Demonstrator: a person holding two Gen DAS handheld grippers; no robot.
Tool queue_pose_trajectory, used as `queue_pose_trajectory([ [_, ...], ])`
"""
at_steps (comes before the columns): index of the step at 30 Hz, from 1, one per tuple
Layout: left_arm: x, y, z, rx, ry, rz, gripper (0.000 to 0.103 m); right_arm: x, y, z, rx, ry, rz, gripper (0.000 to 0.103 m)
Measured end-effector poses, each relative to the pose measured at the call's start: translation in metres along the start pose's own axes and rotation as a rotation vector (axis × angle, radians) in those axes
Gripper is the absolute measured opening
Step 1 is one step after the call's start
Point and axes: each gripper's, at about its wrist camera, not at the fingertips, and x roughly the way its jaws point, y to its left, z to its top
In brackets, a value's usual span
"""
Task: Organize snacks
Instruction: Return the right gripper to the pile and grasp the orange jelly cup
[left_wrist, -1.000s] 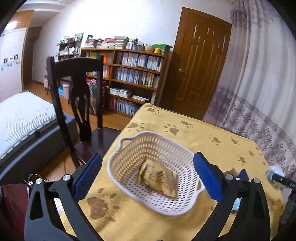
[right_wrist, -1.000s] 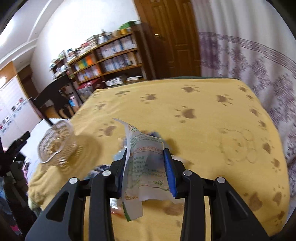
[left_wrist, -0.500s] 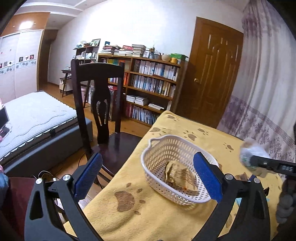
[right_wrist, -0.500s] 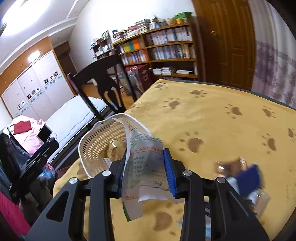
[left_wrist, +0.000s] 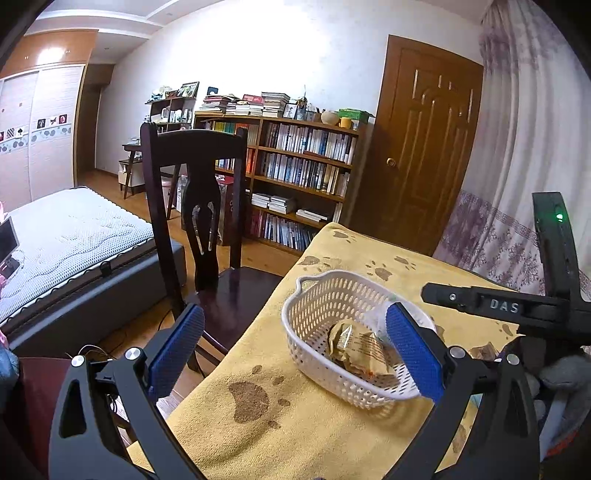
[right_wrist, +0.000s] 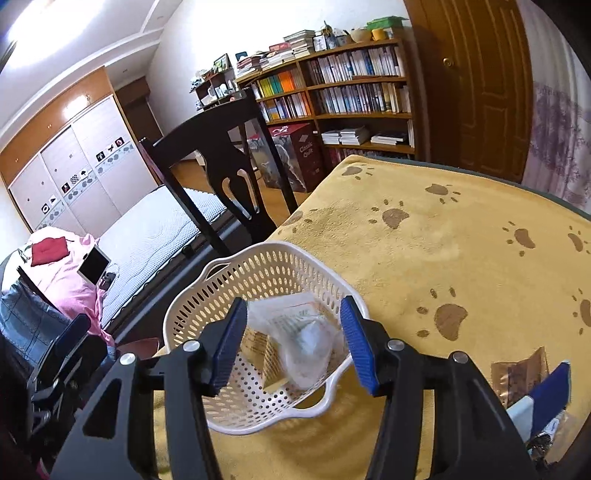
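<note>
Here the right gripper (right_wrist: 293, 338) hangs over the white basket (right_wrist: 221, 275) with its blue pads (right_wrist: 356, 341) spread wide — a clear snack packet (right_wrist: 304, 338) lies loose between them, inside the basket on a tan wrapped snack (left_wrist: 356, 349). The left gripper (left_wrist: 295, 350) is spread too, holding nothing. The basket sits near the edge of a yellow paw-print cloth (right_wrist: 443, 251); more packets (right_wrist: 521, 371) lie at right. Beyond — a dark chair (left_wrist: 195, 192), bookshelf (left_wrist: 303, 170), bed (left_wrist: 74, 236), door (left_wrist: 424, 147).

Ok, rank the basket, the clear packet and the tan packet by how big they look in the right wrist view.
1. White basket, clearly largest.
2. Clear packet.
3. Tan packet; partly hidden under the clear one, so this last order is unsure.
</note>
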Motion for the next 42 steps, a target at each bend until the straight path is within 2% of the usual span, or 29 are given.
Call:
queue_pose_trajectory([
  [7,-0.003,0.0,0.0,-0.003,-0.008,0.004,0.1,-0.029,-0.012,-0.012,0.026,-0.047,-0.015,0.053],
  [12,-0.003,-0.003,-0.001,0.006,-0.003,0.003,0.1,-0.047,-0.022,-0.026,0.06,-0.077,-0.015,0.059],
  [19,-0.007,-0.01,0.0,0.03,-0.004,0.001,0.1,-0.074,-0.037,-0.041,0.069,-0.128,-0.06,0.06],
  [24,-0.008,-0.013,-0.001,0.036,-0.005,-0.001,0.1,-0.101,-0.066,-0.057,0.114,-0.17,-0.115,0.062],
  [34,-0.006,-0.029,-0.005,0.083,0.015,-0.015,0.1,-0.156,-0.145,-0.104,0.285,-0.211,-0.225,0.063],
  [42,-0.008,-0.045,-0.008,0.131,0.02,-0.03,0.1,-0.168,-0.173,-0.15,0.344,-0.168,-0.283,0.063],
])
